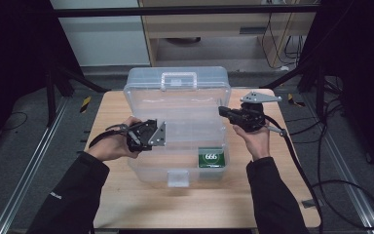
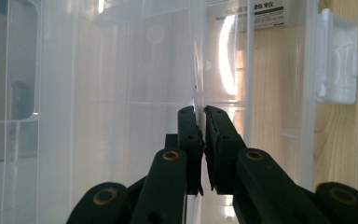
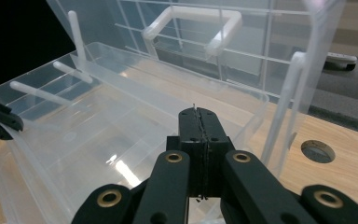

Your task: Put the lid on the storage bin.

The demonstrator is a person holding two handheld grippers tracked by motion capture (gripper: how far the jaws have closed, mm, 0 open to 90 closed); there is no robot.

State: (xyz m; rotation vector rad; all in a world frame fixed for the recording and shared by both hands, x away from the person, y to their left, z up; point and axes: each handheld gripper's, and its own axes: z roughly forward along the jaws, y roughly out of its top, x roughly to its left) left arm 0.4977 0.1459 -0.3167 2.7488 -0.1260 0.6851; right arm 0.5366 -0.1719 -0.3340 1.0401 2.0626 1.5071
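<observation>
One clear box (image 1: 175,165), two tools

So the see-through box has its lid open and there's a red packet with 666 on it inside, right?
Almost. The clear box does have its lid open, and a packet with 666 on it lies inside, but the packet is green, not red. The high view shows it in the box's near right corner.

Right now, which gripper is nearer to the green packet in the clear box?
Right, narrowly. The right gripper is above the box's right wall, behind the green packet; the left gripper grips a wall of the box on its left side.
</observation>
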